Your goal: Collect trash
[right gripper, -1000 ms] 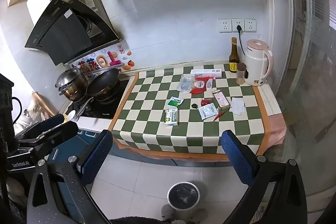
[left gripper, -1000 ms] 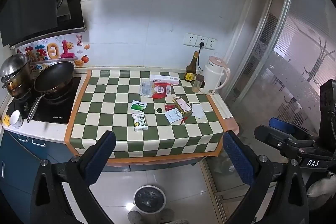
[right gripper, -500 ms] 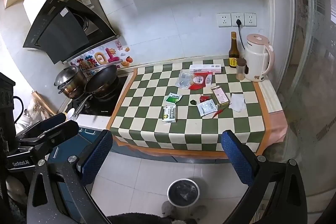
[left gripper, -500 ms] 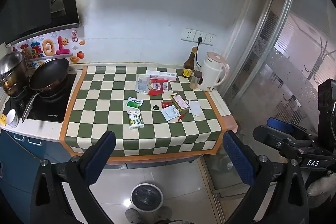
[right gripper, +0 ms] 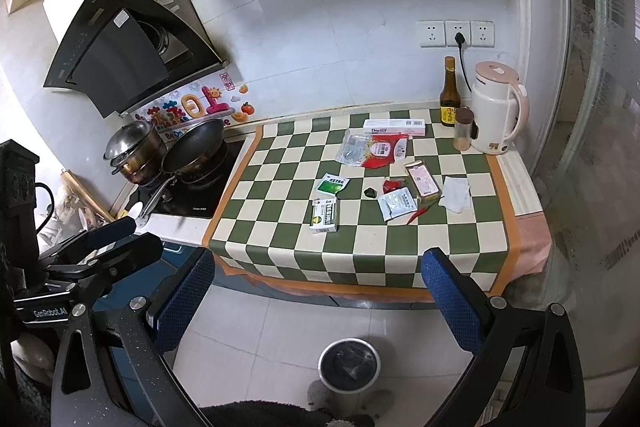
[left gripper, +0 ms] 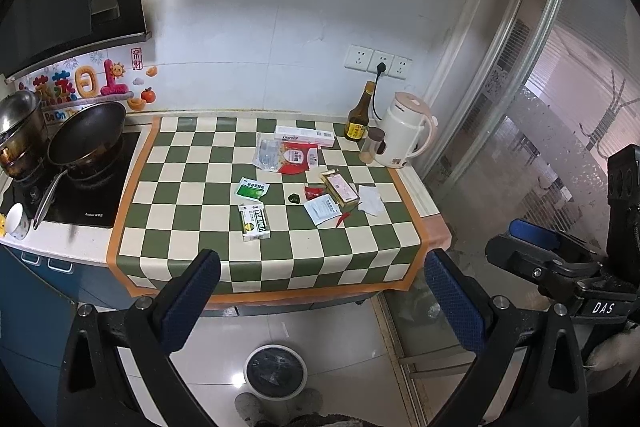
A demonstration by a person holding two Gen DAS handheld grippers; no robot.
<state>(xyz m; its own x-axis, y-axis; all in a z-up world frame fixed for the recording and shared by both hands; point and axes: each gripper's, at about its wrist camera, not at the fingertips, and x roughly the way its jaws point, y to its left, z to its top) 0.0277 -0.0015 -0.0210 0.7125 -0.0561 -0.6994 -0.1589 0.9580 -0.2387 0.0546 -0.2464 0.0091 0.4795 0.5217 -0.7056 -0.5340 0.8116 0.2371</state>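
Observation:
Several pieces of trash lie on the green-and-white checkered counter [left gripper: 192,163]: a green-white medicine box [left gripper: 254,221] [right gripper: 325,215], a green sachet [left gripper: 251,188], a white sachet [left gripper: 322,208], a red wrapper bag [left gripper: 297,157], a long white box [left gripper: 305,136], a pink box [left gripper: 340,188] and a crumpled tissue [left gripper: 371,200]. A round white trash bin [left gripper: 276,371] [right gripper: 349,364] stands on the floor below. My left gripper [left gripper: 320,301] and right gripper [right gripper: 318,301] are both open and empty, held well back from the counter above the bin.
A wok [left gripper: 86,135] and a steel pot [left gripper: 18,131] sit on the stove at left. A brown bottle [left gripper: 358,117], a spice jar [left gripper: 372,146] and a white kettle [left gripper: 406,135] stand at the counter's back right. A glass door [left gripper: 540,131] is at the right.
Both grippers have drifted slightly, so the counter sits a little differently in view. Both stay open and empty. Nothing on the counter has moved.

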